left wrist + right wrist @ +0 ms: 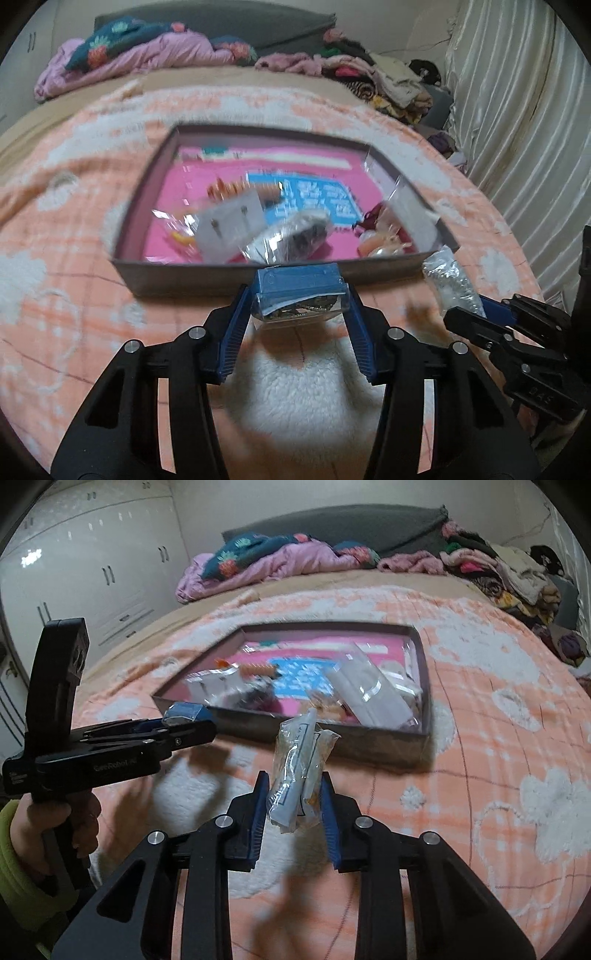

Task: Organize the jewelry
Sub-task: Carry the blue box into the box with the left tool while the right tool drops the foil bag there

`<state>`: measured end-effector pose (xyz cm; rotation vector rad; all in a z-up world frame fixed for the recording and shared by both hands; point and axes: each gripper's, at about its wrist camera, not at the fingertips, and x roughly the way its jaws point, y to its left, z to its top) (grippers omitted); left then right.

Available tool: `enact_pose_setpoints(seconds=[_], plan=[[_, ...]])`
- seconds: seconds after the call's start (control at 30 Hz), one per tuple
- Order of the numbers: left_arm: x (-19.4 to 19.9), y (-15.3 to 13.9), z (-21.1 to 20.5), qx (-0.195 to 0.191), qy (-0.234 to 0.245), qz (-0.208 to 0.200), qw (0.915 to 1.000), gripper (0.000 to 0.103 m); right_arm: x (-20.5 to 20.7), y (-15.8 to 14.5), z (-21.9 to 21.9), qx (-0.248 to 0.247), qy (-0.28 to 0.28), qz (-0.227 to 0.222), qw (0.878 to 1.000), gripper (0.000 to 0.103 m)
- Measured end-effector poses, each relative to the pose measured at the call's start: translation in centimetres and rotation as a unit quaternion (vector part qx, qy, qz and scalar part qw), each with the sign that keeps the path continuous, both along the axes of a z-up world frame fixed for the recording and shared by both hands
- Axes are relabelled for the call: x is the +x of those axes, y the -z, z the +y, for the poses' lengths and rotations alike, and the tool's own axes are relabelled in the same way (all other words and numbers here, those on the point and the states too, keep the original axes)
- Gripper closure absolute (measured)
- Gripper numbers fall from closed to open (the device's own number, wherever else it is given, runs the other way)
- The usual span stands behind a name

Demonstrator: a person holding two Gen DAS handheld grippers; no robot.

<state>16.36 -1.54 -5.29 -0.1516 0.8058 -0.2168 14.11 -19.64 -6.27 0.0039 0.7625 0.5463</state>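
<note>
Jewelry box (302, 286), small, blue-lidded, clear-based — clamped between the left gripper (301, 302) pads, just before the shallow tray (236, 275) on the peach blanket (498, 738). Plastic packet (301, 771) — pinched upright in the right gripper (295, 797). Tray holds further bagged pieces.

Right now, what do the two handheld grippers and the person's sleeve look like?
Both the left gripper and the right gripper are black frames with silver pivot screws and ribbed blue finger pads. The left one has pale lettering on its side. The sleeve is yellow-green and ribbed.
</note>
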Motion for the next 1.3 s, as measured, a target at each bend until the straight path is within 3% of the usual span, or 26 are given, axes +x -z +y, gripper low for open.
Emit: enact_pose_setpoints(seconds=[0.23, 0.8, 1.03, 1.3], plan=[[-1.1, -2.9, 1.2, 0.005, -0.013, -0.029, 0.9995, 0.061, -0.5, -2.3, 0.8, 0.014, -0.012, -0.022, 1.000, 0.077], [1.4, -6.9, 2.7, 0.029, -0.023, -0.069, 0.9969, 0.061, 2.3, -8.4, 2.2, 0.035, -0.013, -0.091, 0.995, 0.077], [3.2, -6.6, 2.5, 0.036, -0.023, -0.066, 0.9969, 0.061, 4.2, -9.5, 2.4, 0.038, -0.014, -0.099, 0.994, 0.077], [4.8, -4.8, 2.5, 0.044, -0.026, -0.047, 0.9976, 0.061, 7.6, -8.2, 2.7, 0.035, -0.005, -0.075, 0.997, 0.077]])
